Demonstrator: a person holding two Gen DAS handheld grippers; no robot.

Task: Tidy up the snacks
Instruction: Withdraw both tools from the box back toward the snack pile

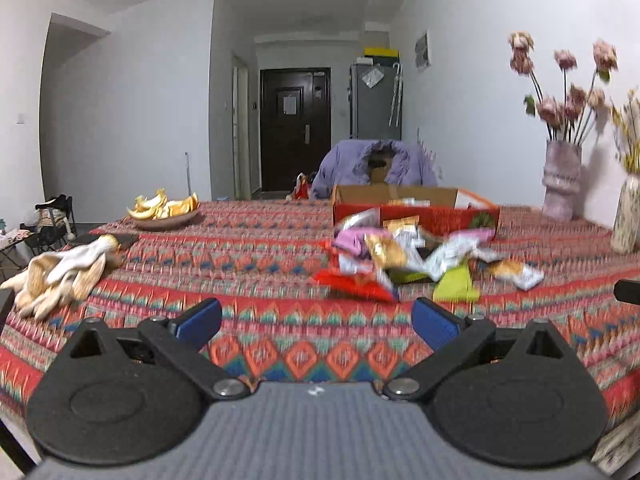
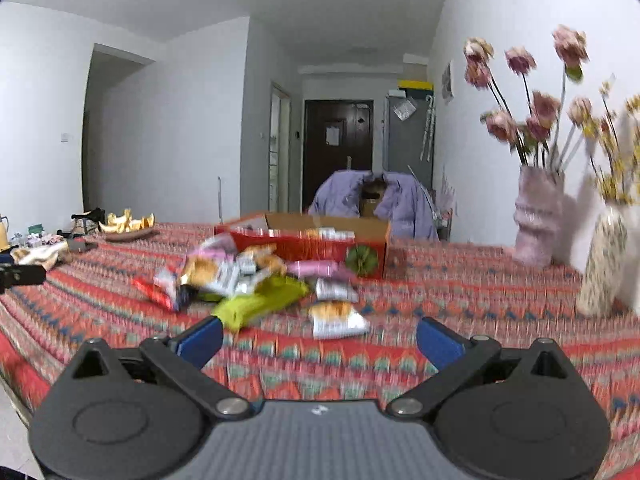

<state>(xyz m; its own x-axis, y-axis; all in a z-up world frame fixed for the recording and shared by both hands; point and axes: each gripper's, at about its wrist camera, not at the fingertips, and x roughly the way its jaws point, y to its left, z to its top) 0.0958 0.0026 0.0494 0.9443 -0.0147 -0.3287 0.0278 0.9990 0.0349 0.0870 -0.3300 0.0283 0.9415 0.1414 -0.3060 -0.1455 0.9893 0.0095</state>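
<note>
Left wrist view: snack packets (image 1: 416, 260) lie heaped on the patterned table (image 1: 240, 248), just in front of an open red cardboard box (image 1: 416, 210).
Progress: hardly begun, I judge; a few packets show inside the box, most lie outside.
Left claw (image 1: 316, 314): jaws spread wide, empty, short of the heap.
Right claw (image 2: 318, 338): likewise wide and empty, near a green packet (image 2: 260, 300).

- Snack packets (image 1: 404, 256) heaped before the red box (image 1: 416, 216) near the table's far edge are motion-blurred; their print is unreadable.
- The box's contents are mostly hidden behind its wall.
- The speckled vase (image 1: 626, 216) is cut off by the picture's right edge.
</note>
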